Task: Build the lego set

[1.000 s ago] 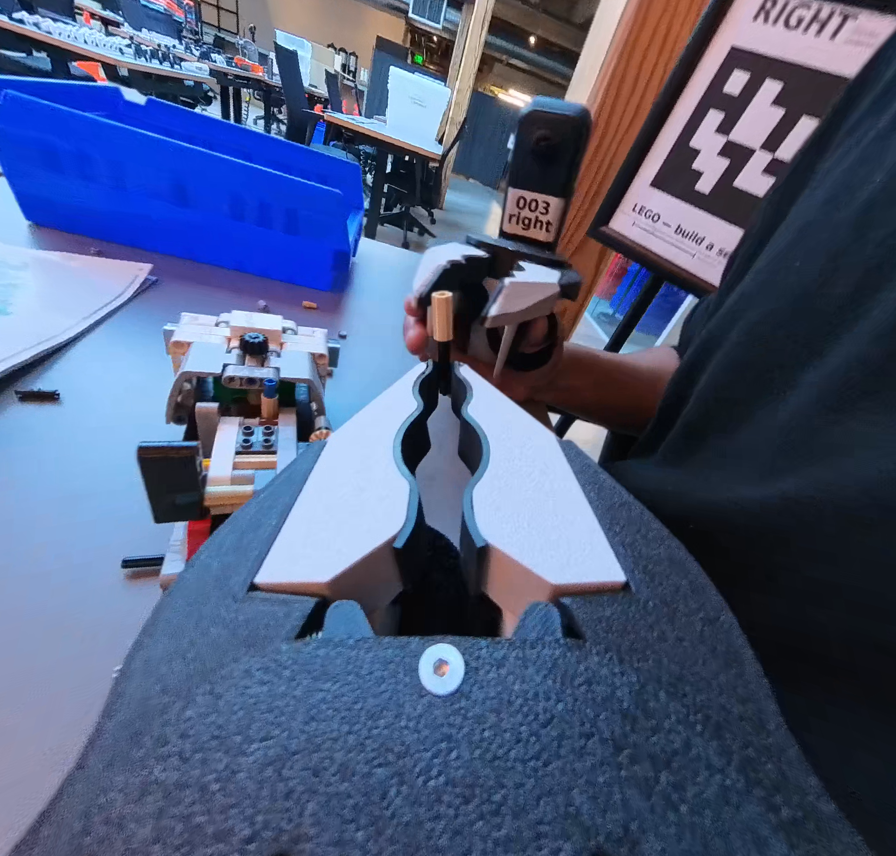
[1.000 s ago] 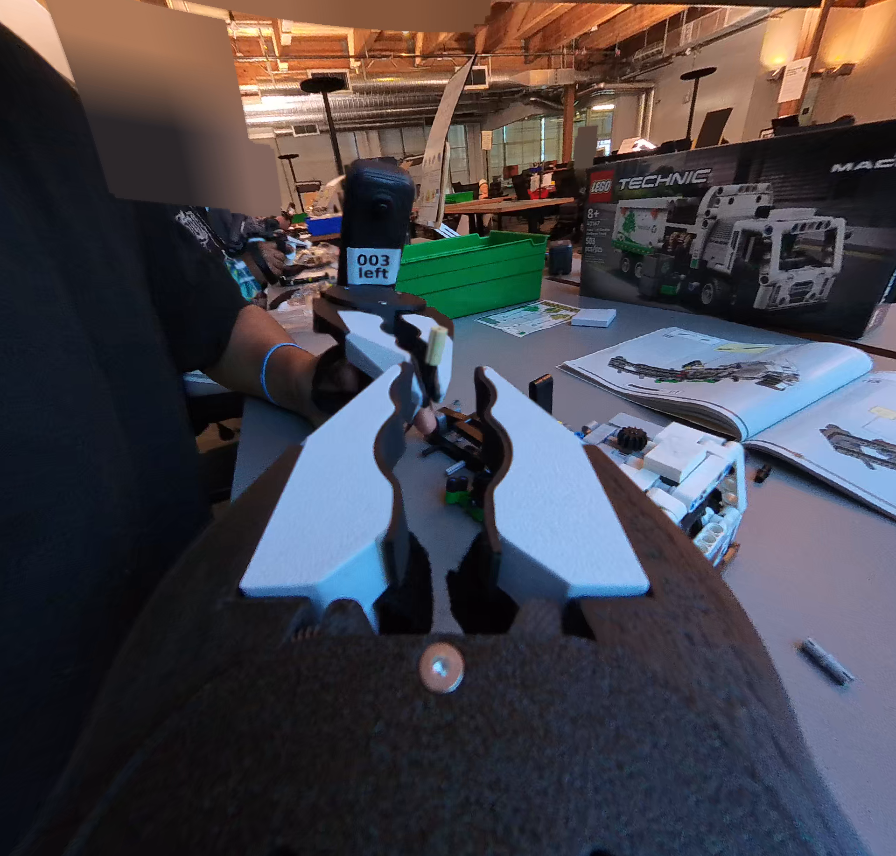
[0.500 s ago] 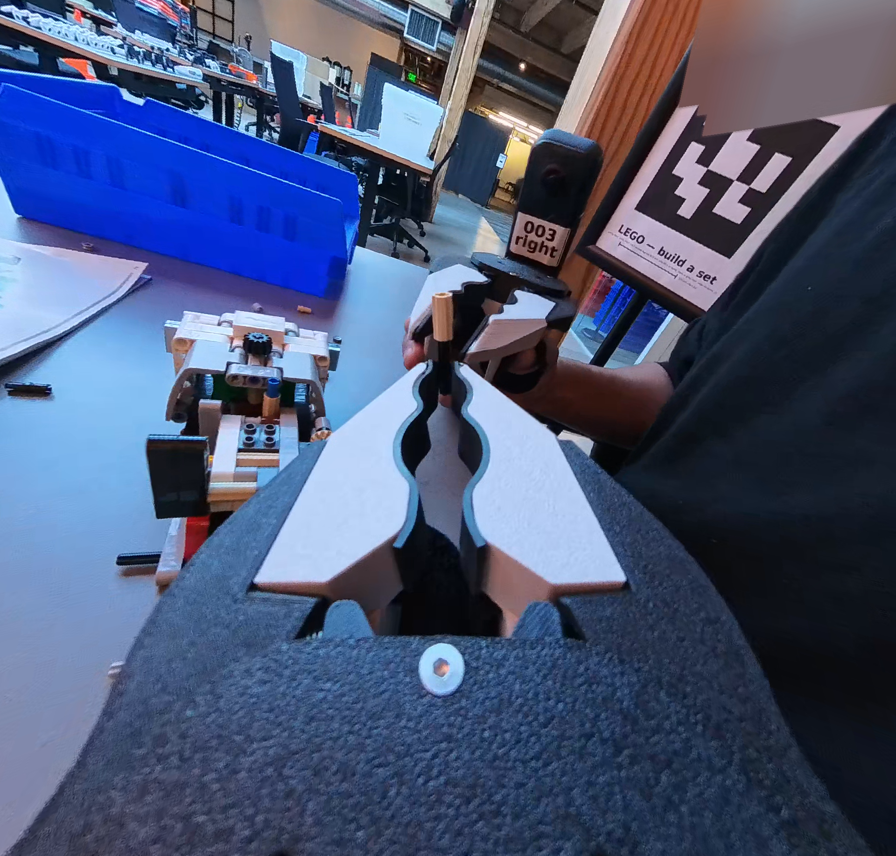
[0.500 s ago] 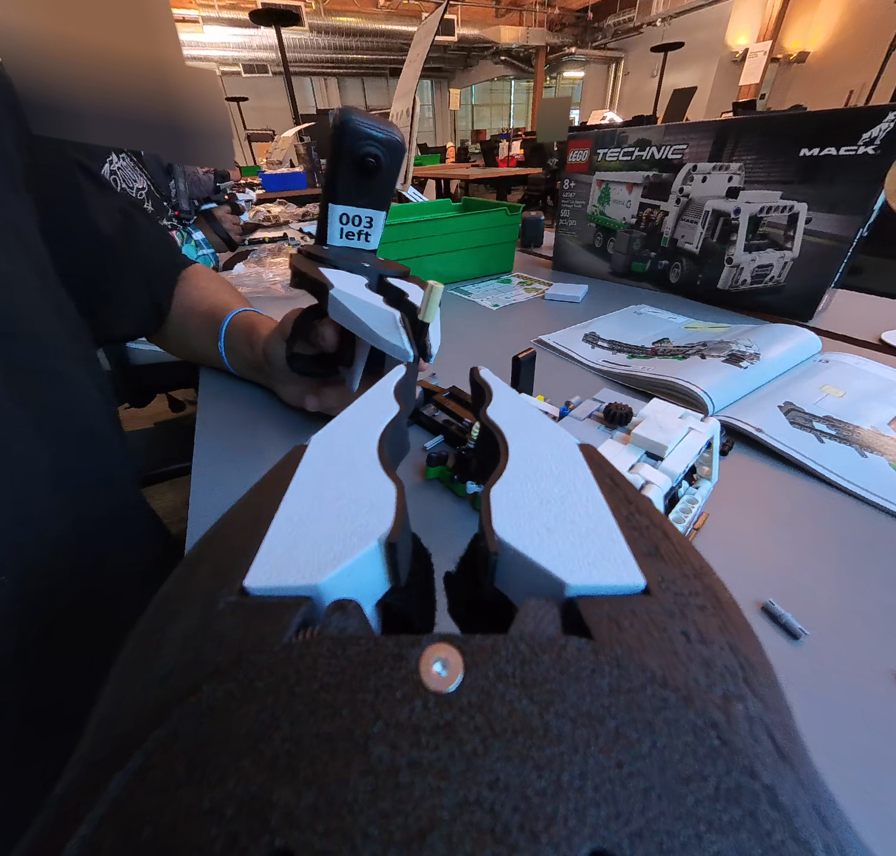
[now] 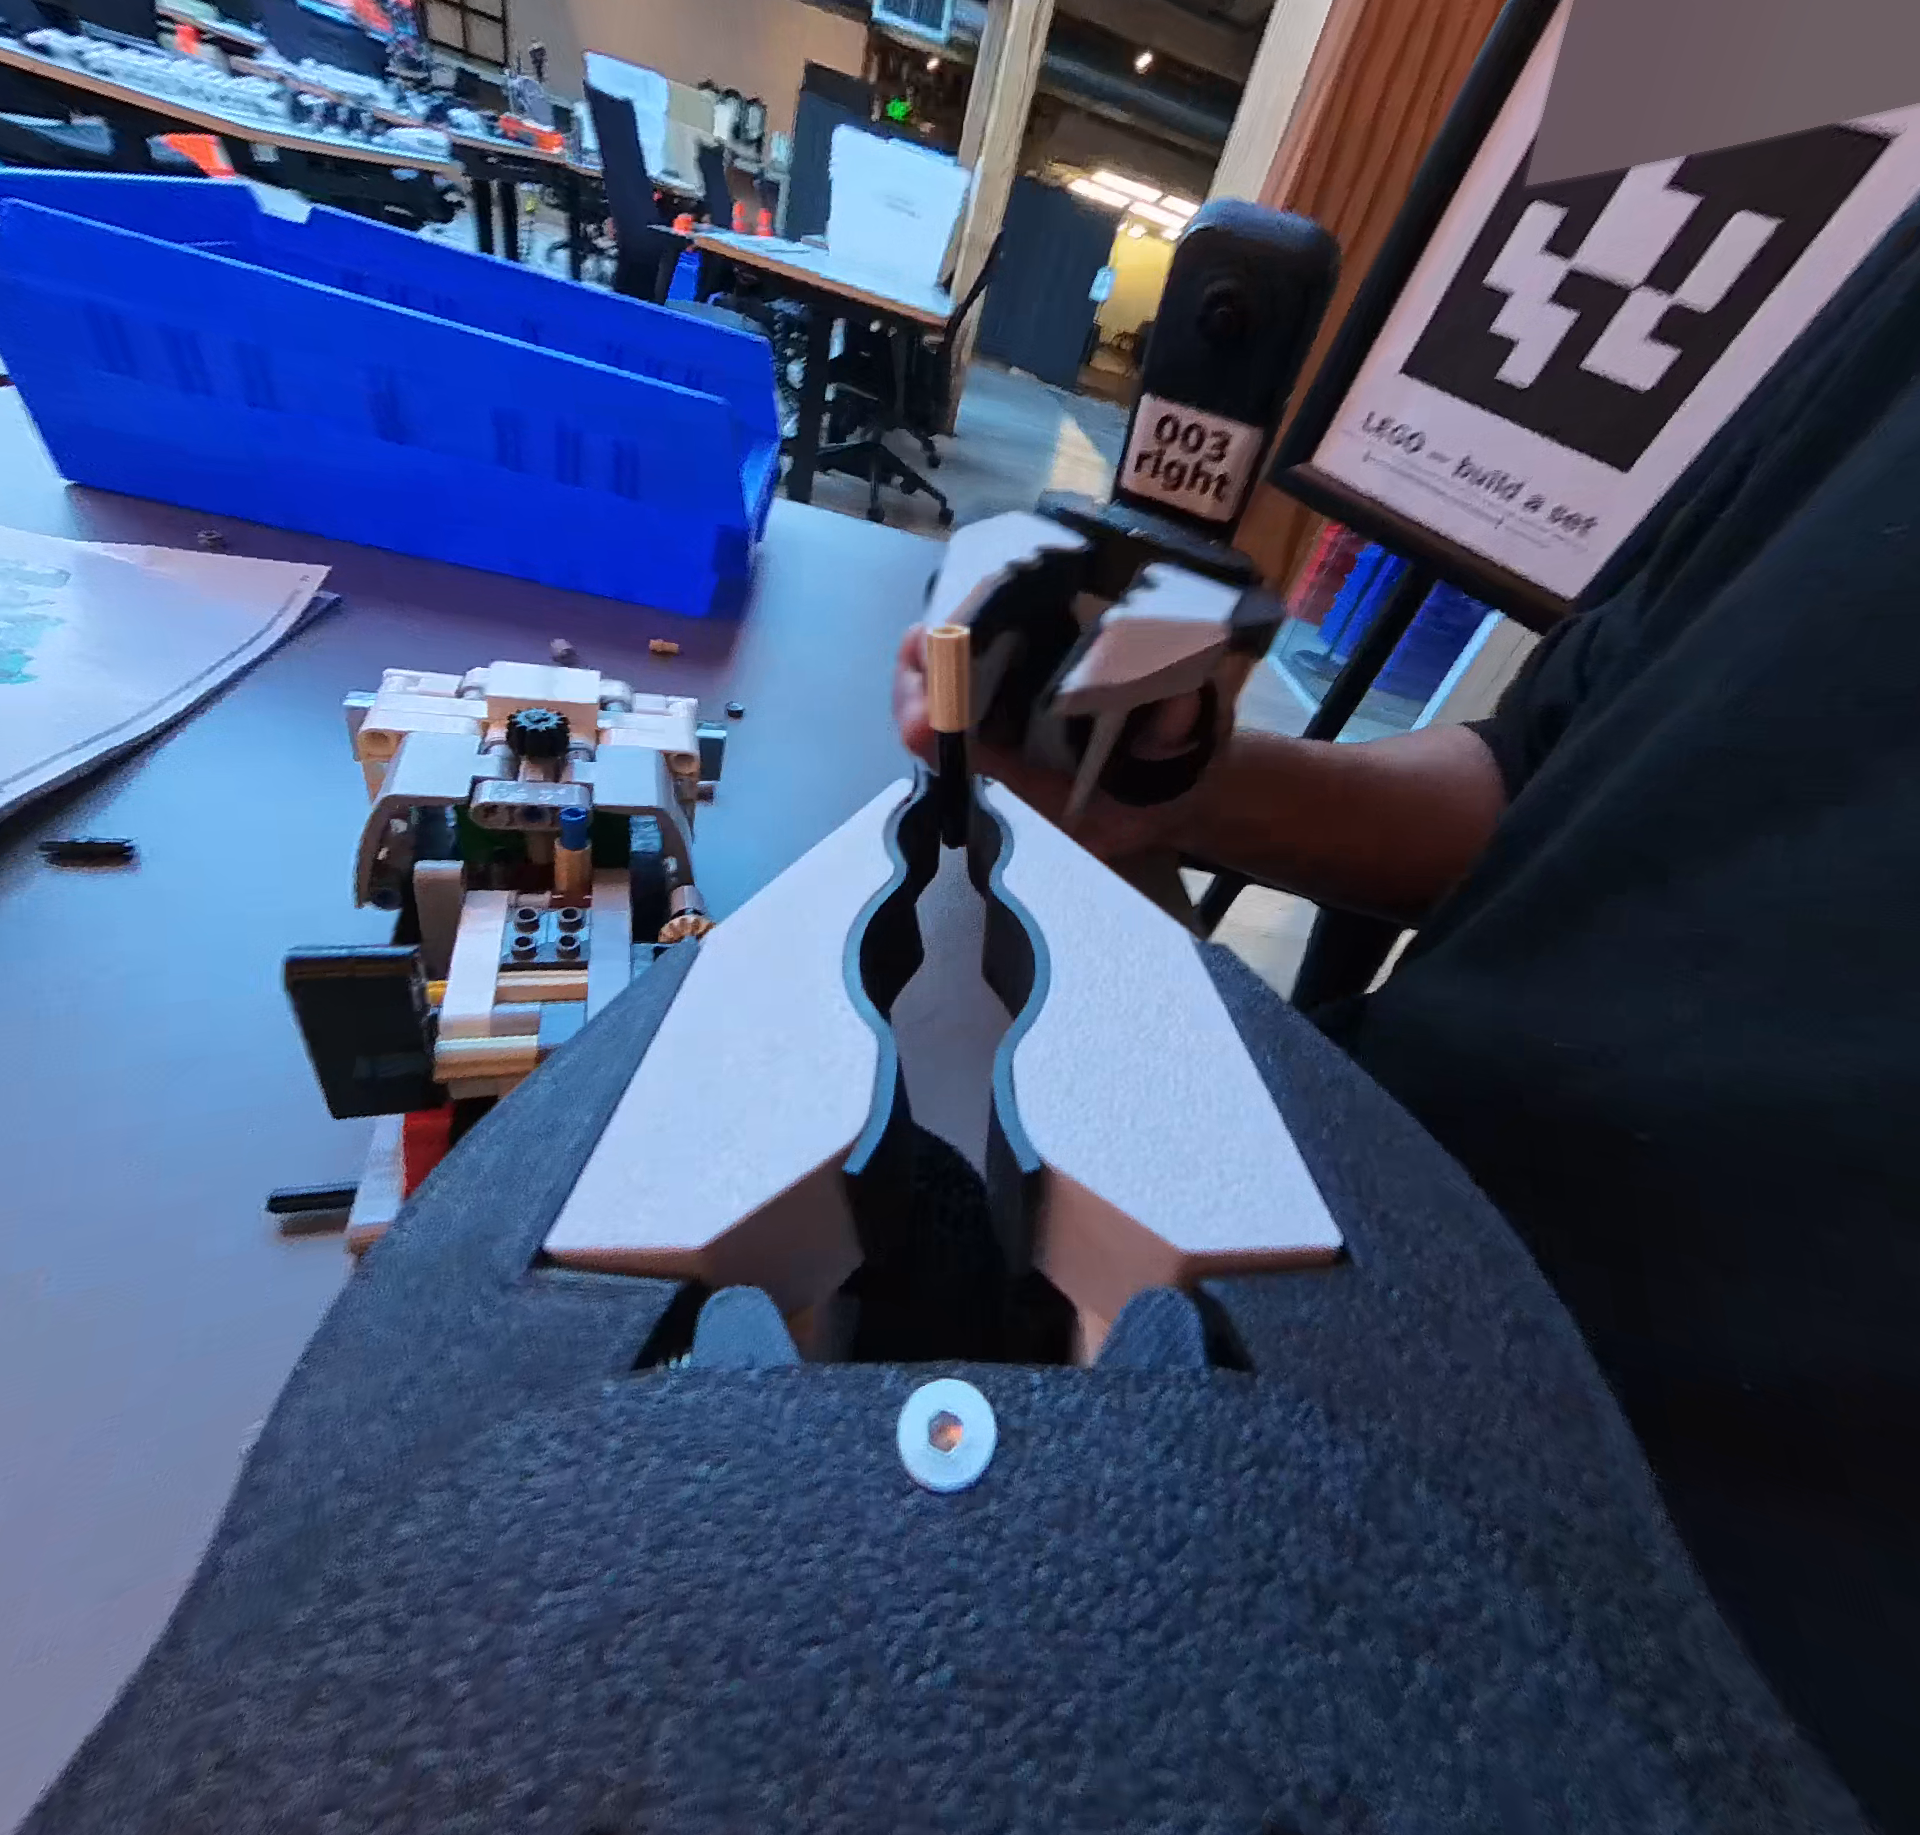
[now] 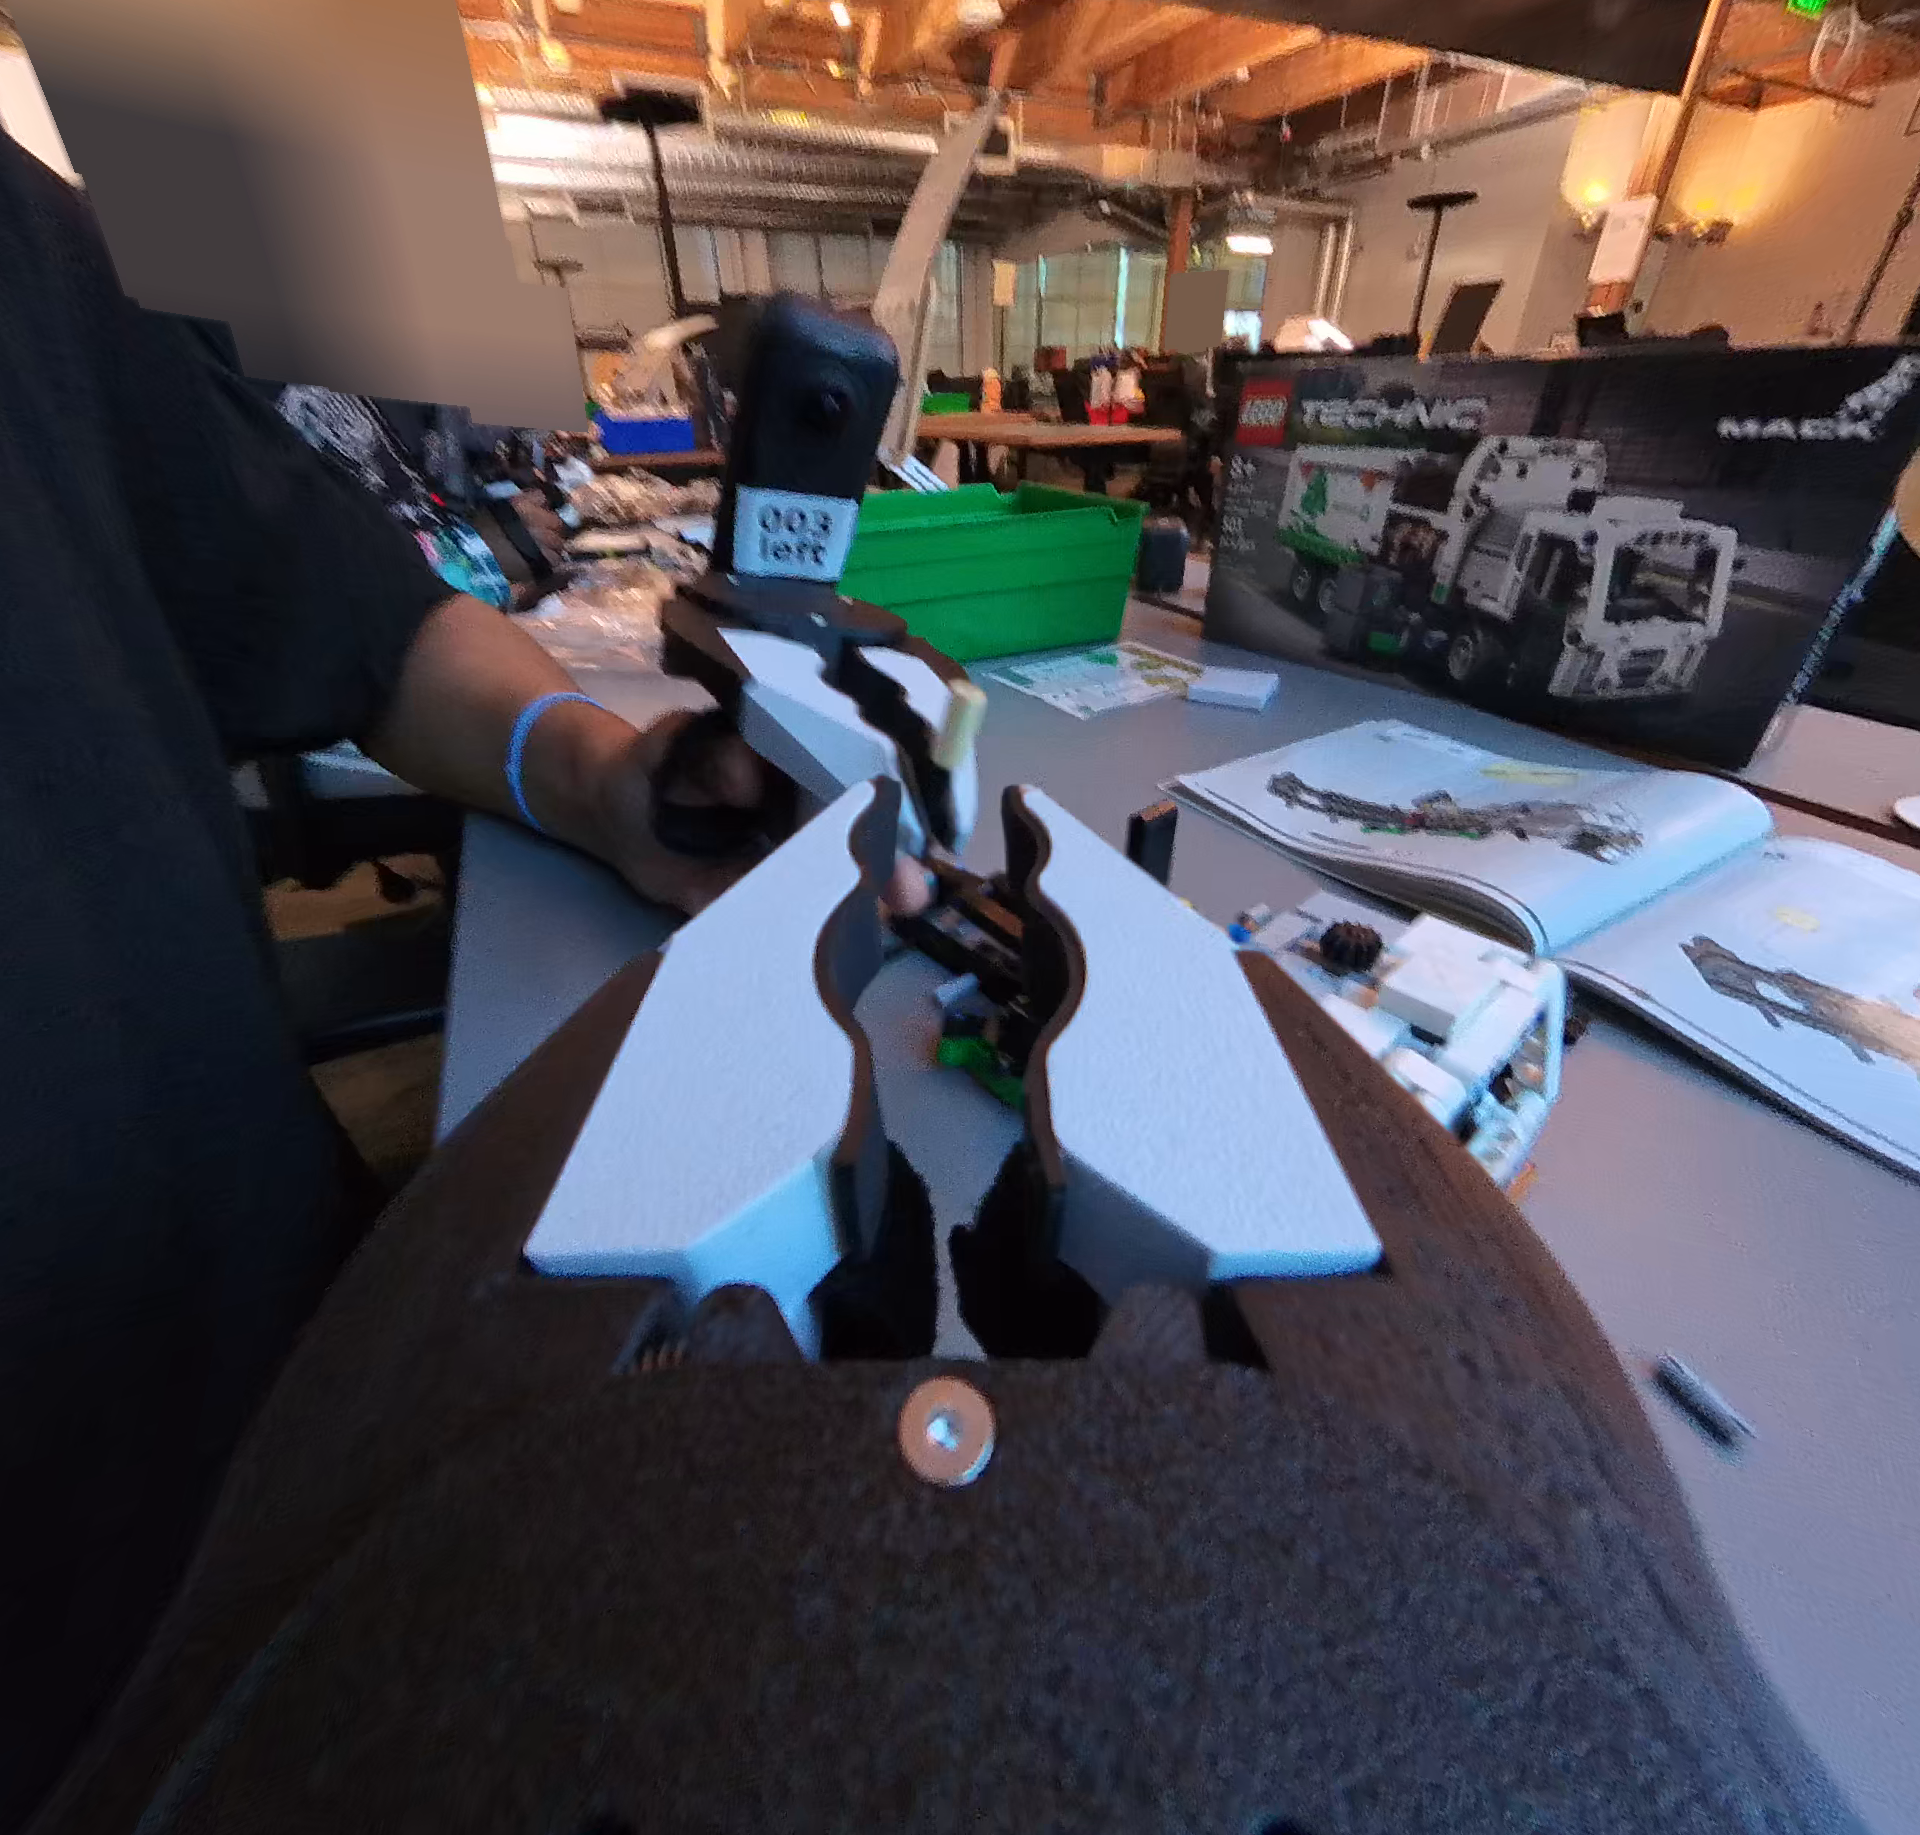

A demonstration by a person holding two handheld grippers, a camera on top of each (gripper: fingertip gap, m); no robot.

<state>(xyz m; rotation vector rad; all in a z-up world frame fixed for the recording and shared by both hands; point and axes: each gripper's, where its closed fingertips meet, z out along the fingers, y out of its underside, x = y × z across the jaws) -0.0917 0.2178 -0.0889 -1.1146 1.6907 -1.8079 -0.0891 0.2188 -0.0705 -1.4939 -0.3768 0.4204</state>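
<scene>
Right now my left claw (image 5: 943,809) is pinched tight on a thin black axle (image 5: 950,788) with a tan sleeve (image 5: 947,679) on its upper end, held upright above the surface (image 5: 156,1006). My right claw (image 6: 940,819) faces it with jaws parted, narrow gap, holding nothing. Half-built white truck model (image 5: 520,850) sits on the surface left of the left claw. Open instruction book (image 6: 1558,840), set box (image 6: 1558,538), green bin (image 6: 987,570) and blue bin (image 5: 364,393) lie beyond.

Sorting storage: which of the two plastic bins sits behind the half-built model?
The blue bin, standing behind the model in the left wrist view; the green bin stands farther off, beside the set's box.
</scene>
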